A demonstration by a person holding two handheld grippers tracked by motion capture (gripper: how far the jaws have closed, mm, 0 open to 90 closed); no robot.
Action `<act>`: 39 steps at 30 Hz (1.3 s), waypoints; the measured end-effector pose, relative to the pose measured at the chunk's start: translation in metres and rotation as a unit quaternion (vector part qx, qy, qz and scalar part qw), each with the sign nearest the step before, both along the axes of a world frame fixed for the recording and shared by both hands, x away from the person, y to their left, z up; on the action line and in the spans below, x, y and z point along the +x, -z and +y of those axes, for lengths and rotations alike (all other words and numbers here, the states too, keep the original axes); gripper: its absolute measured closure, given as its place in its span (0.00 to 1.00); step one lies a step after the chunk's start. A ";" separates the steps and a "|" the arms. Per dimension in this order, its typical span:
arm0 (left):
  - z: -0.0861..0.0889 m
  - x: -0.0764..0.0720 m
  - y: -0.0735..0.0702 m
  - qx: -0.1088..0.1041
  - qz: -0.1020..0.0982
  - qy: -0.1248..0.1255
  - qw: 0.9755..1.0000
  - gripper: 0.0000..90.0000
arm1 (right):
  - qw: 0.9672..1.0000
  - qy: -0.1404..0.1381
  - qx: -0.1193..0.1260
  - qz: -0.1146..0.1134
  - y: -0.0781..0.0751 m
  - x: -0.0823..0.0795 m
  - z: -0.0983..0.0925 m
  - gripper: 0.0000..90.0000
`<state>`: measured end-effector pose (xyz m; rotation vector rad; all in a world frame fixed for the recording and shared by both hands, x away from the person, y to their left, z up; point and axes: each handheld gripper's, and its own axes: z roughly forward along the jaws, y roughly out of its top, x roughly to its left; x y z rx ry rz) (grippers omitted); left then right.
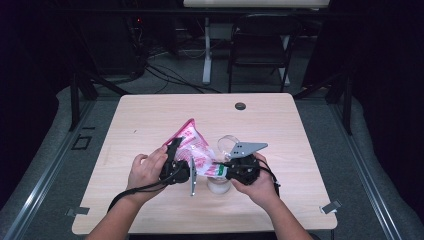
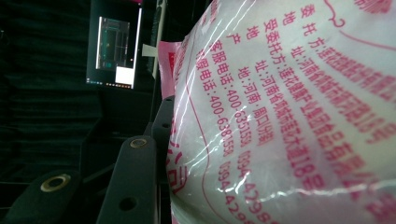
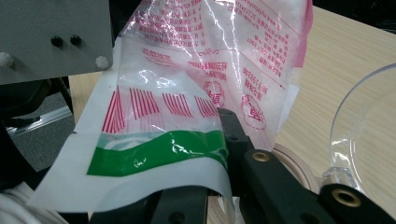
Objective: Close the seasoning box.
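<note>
A pink-and-white printed plastic bag (image 1: 192,145) hangs tilted between my two grippers above the table (image 1: 150,120). My left gripper (image 1: 180,148) grips the bulging body of the bag (image 2: 289,116); one black finger (image 2: 135,182) presses its side and the other is hidden behind it. My right gripper (image 1: 219,170) is shut on the flat green-banded end of the bag (image 3: 154,154), with one finger (image 3: 261,172) lying over the film. Below that end stands a small white jar (image 1: 219,186). A clear glass vessel (image 1: 227,145) sits just behind it.
The glass vessel's rim (image 3: 364,126) is close to the right of my right gripper, and a pale round rim (image 3: 292,163) lies under it. A dark grommet (image 1: 240,106) marks the table's far side, with a black chair (image 1: 260,45) beyond it.
</note>
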<state>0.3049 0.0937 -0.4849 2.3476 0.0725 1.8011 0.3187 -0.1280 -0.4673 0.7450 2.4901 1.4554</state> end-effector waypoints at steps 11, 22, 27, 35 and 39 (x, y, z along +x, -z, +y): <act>-0.002 -0.001 -0.003 0.006 0.001 0.003 1.000 0.69 | 1.000 -0.002 -0.001 0.005 0.001 -0.002 -0.002 1.00; -0.008 0.000 -0.005 0.009 -0.004 0.017 1.000 0.69 | 1.000 0.008 -0.003 0.009 0.004 -0.005 -0.006 1.00; -0.010 0.000 -0.006 0.012 -0.001 0.021 1.000 0.69 | 1.000 0.010 -0.005 0.011 0.005 -0.006 -0.008 1.00; -0.011 0.000 -0.007 0.015 -0.005 0.022 1.000 0.69 | 1.000 0.012 -0.005 0.014 0.007 -0.005 -0.008 1.00; -0.011 0.000 -0.007 0.020 -0.005 0.022 1.000 0.69 | 1.000 0.012 -0.007 0.014 0.008 -0.005 -0.008 1.00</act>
